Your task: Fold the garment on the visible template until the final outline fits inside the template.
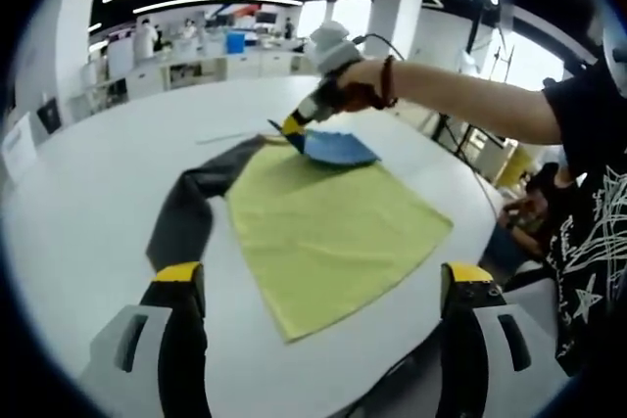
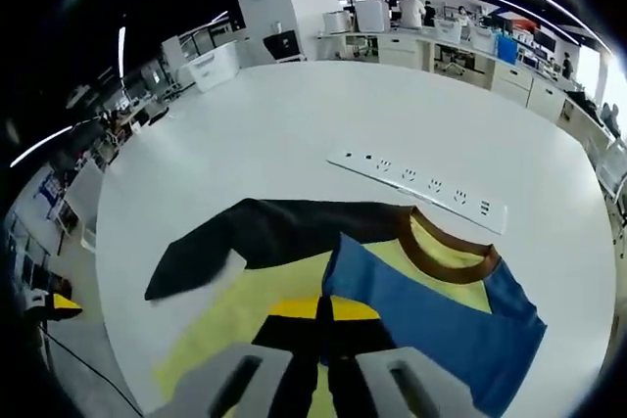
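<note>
The garment (image 1: 333, 232) lies spread on the white desk (image 1: 88, 232), a soft yellow-green shirt with a dark grey sleeve (image 1: 191, 208) trailing off one side and a blue panel (image 2: 431, 325) near its brown ribbed collar (image 2: 446, 247). I can make out no template outline from where I stand.

The right gripper (image 2: 323, 308) has its yellow-tipped jaws pressed together on the shirt near the blue panel; the same gripper (image 1: 292, 124) shows across the desk with a hand (image 1: 367, 80) wrapped round it. The left gripper (image 1: 318, 286) hangs over the near hem, jaws wide apart and holding nothing.

The trouble I'd expect is a one-sided fold. With only one corner pinched, a pull could drag the whole limp shirt across the smooth desk instead of creasing it, and the loose sleeve would likely trail or bunch. The pinch may also catch only the top layer, leaving the cloth beneath rumpled. A white power strip (image 2: 416, 183) lies just beyond the collar, and a sweeping fold could snag it.
</note>
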`<act>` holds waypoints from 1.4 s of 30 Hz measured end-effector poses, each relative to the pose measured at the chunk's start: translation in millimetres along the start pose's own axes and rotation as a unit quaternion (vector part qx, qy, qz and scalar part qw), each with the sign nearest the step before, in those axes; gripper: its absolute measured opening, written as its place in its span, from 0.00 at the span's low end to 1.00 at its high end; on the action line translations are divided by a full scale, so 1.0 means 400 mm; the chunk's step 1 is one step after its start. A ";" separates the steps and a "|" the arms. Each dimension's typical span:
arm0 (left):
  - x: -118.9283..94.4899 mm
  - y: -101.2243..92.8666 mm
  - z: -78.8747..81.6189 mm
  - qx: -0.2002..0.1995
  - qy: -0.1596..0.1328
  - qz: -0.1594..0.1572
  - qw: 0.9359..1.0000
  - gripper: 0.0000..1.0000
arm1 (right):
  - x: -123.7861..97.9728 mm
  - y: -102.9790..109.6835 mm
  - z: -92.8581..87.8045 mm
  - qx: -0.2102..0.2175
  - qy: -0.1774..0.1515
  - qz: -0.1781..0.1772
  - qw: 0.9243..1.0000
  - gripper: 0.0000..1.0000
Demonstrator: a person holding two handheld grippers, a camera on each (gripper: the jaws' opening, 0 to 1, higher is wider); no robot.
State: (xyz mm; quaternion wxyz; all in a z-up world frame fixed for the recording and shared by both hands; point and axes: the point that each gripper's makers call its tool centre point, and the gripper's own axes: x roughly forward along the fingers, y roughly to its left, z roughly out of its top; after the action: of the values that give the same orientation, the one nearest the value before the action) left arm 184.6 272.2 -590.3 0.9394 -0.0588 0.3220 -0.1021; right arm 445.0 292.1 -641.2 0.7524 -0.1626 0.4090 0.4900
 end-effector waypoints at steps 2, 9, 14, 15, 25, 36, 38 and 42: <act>-0.001 0.000 -0.003 0.001 0.001 0.001 1.000 0.96 | 0.002 0.009 0.007 -0.014 -0.001 -0.002 1.000 0.00; -0.001 0.000 0.000 0.000 -0.004 0.003 1.000 0.96 | 0.023 0.036 0.014 -0.038 0.001 -0.001 0.999 0.00; -0.005 0.003 -0.009 -0.004 -0.004 0.003 1.000 0.96 | 0.047 0.039 -0.001 -0.045 0.010 0.001 0.999 0.00; -0.005 0.005 -0.011 -0.005 -0.003 0.005 1.000 0.96 | 0.050 0.044 0.000 -0.043 0.009 0.003 0.999 0.00; -0.009 0.018 -0.025 -0.012 -0.001 0.010 1.000 0.95 | 0.098 0.078 -0.019 -0.042 0.017 0.021 0.999 0.00; -0.001 0.023 -0.031 -0.013 -0.001 0.005 1.000 0.95 | 0.170 0.078 -0.052 -0.034 0.037 0.031 0.998 0.00; 0.000 0.027 -0.031 -0.014 0.000 0.005 1.000 0.95 | 0.182 0.077 -0.060 -0.030 0.042 0.032 0.998 0.00; 0.000 0.036 -0.025 -0.007 -0.002 0.008 1.000 0.95 | 0.205 0.079 -0.071 -0.027 0.045 0.035 0.998 0.00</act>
State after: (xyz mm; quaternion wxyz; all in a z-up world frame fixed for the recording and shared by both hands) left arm 180.5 285.6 -600.7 0.9404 -0.0633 0.3212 -0.0918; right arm 419.7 338.1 -717.1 0.7109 -0.1905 0.4345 0.5191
